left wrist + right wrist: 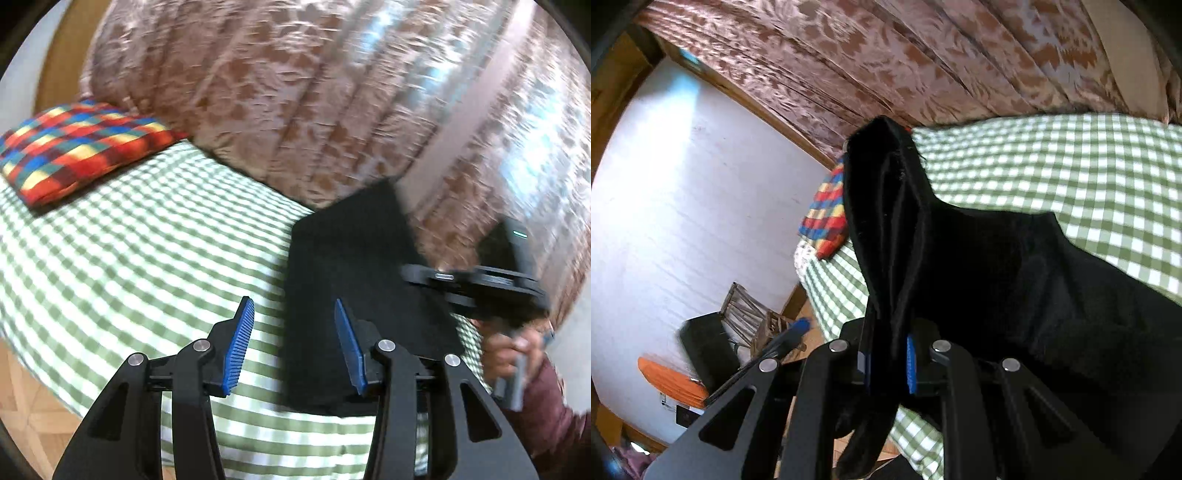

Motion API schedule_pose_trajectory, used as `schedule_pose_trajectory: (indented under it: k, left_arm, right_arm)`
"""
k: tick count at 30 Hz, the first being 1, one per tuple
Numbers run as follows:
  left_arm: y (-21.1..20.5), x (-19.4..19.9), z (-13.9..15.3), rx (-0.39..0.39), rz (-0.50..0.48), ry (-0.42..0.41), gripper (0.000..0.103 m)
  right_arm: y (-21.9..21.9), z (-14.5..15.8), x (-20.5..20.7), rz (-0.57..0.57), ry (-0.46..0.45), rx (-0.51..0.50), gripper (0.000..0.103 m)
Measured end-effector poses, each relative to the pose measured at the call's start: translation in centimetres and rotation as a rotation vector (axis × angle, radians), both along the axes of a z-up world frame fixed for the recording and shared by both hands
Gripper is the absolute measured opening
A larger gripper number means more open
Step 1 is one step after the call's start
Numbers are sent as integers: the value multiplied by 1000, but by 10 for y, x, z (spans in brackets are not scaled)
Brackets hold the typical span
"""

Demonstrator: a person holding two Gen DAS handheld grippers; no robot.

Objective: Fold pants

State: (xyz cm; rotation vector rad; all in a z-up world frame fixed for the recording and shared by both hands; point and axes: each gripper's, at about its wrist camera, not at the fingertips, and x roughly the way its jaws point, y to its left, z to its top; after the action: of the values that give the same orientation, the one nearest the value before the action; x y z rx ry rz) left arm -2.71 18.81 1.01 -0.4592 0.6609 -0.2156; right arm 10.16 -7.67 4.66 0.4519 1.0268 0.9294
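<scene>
2 hand-held grippers: right (886,363) pinches the black pants (979,258), left (293,347) spread above the checked bedsheet (129,258)

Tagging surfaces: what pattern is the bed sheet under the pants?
Green-and-white gingham check on the bed sheet, clearest in the left wrist view; the pants are plain black.
</scene>
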Motion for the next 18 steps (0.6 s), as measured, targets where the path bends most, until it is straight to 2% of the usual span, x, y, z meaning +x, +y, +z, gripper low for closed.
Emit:
schedule_pose_trajectory:
  k: [4, 5, 8, 13, 18]
  left_arm:
    - [-3, 13, -4, -16, -2, 33, 44]
    - [-8, 17, -2, -17, -17, 31, 44]
    - [-30, 31, 4, -21, -85, 23, 44]
    - [-79, 50, 7, -47, -228, 23, 44]
    - [-130, 57, 0, -27, -371, 56, 44]
  right_arm:
    - [-20, 32, -17, -6, -60, 27, 12]
    - [-37, 44, -27, -17, -84, 37, 12]
    - [-60, 52, -37, -45, -107, 27, 12]
    - [-119, 47, -53, -127, -130, -22, 12]
    - [-181, 21, -59, -244, -99, -74, 12]
